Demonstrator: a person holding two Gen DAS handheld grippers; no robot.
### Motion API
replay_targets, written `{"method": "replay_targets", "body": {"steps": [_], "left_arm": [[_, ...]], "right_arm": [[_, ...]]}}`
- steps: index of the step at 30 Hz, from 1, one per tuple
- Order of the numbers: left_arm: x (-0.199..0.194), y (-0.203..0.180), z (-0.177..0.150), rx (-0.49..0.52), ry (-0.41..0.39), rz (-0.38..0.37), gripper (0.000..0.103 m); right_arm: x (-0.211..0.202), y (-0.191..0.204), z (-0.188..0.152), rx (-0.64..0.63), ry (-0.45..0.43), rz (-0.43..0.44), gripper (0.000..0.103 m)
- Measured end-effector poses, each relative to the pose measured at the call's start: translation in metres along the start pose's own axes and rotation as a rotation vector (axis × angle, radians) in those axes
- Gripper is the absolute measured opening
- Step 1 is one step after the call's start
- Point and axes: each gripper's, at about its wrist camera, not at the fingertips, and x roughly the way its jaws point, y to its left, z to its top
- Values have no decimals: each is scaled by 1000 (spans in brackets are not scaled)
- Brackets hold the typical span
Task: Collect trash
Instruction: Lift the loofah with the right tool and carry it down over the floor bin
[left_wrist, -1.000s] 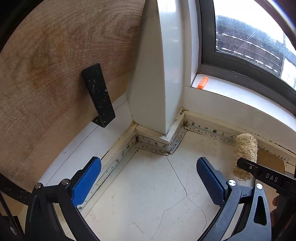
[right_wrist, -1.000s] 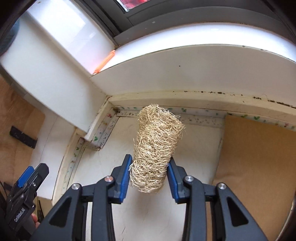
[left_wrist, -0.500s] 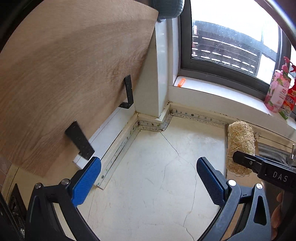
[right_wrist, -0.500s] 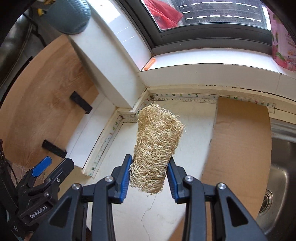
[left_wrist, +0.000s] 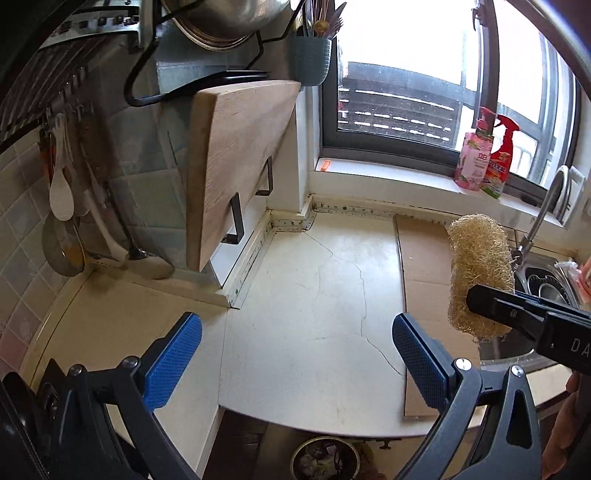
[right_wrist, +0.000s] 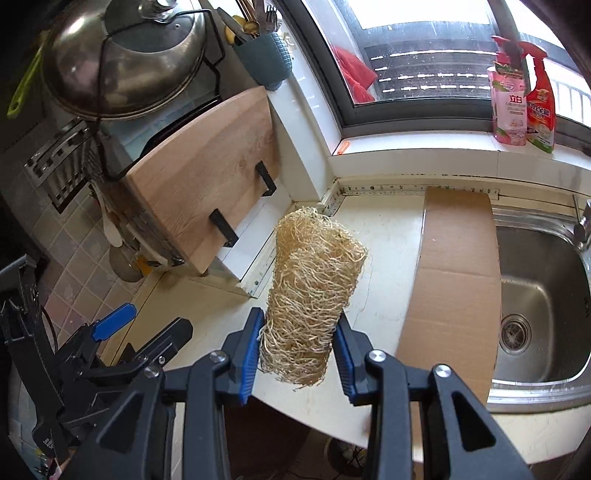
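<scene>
My right gripper (right_wrist: 297, 345) is shut on a dry, straw-coloured loofah sponge (right_wrist: 314, 291) and holds it upright above the front edge of the white counter (right_wrist: 384, 254). The loofah also shows in the left wrist view (left_wrist: 478, 273), at the right, with the right gripper's black finger across its lower part. My left gripper (left_wrist: 295, 354) is open and empty above the counter's front edge (left_wrist: 306, 314). A round bin with scraps (left_wrist: 325, 458) shows on the floor below the counter edge.
A flat piece of cardboard (right_wrist: 454, 280) lies on the counter beside the steel sink (right_wrist: 539, 302). A wooden cutting board (right_wrist: 199, 177) leans on brackets at the left. Two spray bottles (right_wrist: 521, 99) stand on the window sill. Utensils hang on the tiled wall (left_wrist: 70, 206).
Both grippers have pulled back and up from the counter's back corner toward its front edge. The right gripper keeps hold of the loofah. The bin below has come into view.
</scene>
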Motion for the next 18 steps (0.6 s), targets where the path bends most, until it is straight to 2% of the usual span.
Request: {"method": "replay_targets", "body": {"steps": [4,9,14,18], "left_arm": [[-39,10,-36,7,-6,-47,102],[-69,21,-83,-17,31,-108,102],[-73,28,-125,-29,100,-122,102],[-66,31,-160,-30,135,-97,102]], "right_arm": [[-31,21,-46,-10,1,-7,36],[-54,37,-105,-12,45,-16,37],[-62,43,-150,-17,96,-28,37],[-58,38,-178,-3,136,-26,37]]}}
